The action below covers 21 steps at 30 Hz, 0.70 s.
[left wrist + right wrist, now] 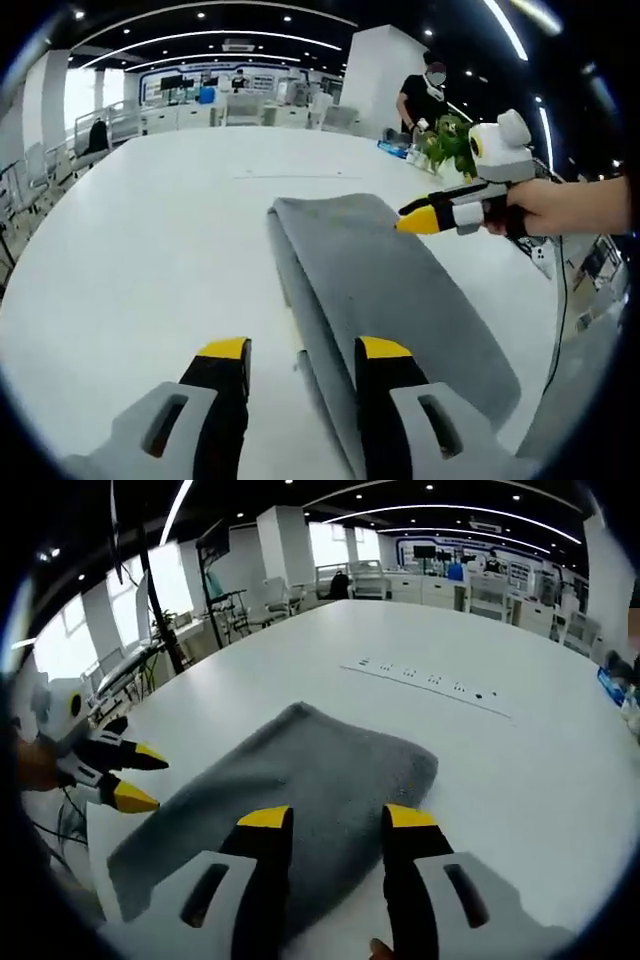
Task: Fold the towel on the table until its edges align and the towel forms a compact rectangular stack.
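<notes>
While the grey towel (385, 290) lies on the white table (150, 230) as a long folded strip, we have both tongs up off it and holding nothing. Our left tongs (303, 352) hang over one short end with the jaws well apart — one tip above bare table, the other above cloth. From the right gripper view, our right tongs (338, 820) sit spread wide over the opposite end of the towel (300, 790), and the left tongs (135, 775) show at the far end, also parted.

We judge the towel already folded lengthwise, so the next fold looks like end to end. To do it well, we want each pair of tongs to pinch through all layers at a corner of the same short edge, lift together, and carry that edge level onto the far one — corners matched before we let go. A wall plug strip (430, 683) marks the table beyond.
</notes>
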{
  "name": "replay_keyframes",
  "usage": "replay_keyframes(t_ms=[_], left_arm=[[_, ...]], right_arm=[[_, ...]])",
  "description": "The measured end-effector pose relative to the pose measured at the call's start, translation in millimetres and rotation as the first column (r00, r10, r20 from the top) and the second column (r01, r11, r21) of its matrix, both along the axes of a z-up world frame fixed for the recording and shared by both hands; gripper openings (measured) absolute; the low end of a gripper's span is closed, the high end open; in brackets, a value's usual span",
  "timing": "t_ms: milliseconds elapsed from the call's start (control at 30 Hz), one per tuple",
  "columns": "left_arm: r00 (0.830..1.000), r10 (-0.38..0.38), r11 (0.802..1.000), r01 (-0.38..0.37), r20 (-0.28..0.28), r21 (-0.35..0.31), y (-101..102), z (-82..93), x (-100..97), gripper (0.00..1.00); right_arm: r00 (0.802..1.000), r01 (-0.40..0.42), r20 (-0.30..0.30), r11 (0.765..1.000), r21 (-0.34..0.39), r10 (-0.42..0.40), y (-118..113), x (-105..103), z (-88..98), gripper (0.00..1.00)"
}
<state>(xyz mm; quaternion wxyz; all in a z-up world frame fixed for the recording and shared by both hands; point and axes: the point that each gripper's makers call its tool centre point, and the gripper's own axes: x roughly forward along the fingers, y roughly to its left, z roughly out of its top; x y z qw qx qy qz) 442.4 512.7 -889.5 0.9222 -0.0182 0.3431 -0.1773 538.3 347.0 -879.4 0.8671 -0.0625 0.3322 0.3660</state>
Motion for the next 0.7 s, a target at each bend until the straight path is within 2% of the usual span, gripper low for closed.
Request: replay_keyframes(t_ms=[200,367,500,700], left_arm=[[1.000,0.003,1.000,-0.003,-0.003,-0.011,-2.0,-1.4,9.4,0.44],[1.000,-0.011,1.000,0.011,-0.010,-0.007,-5.8,-5.8,14.5,0.44],[0.999,-0.032,0.999,0.033,-0.009,0.020,-12.0,-11.0,14.7,0.33],[0.999,-0.042,0.999,0.042,-0.022,0.016,-19.1,-16.7,13.9,0.25]], right_arm=[[0.999,0.040,-0.018,0.999,0.013,-0.040,-14.0,-13.3,-5.8,0.36],[0.999,0.032,-0.029,0.999,0.001,-0.032,-16.1,-29.4,-8.2,0.35],[0.999,0.027,-0.034,1.000,0.002,-0.027,-18.8,-40.8,-9.8,0.34],[0.998,0.035,-0.062,0.999,0.018,-0.034,-19.5,-57.3,-16.9,0.31]])
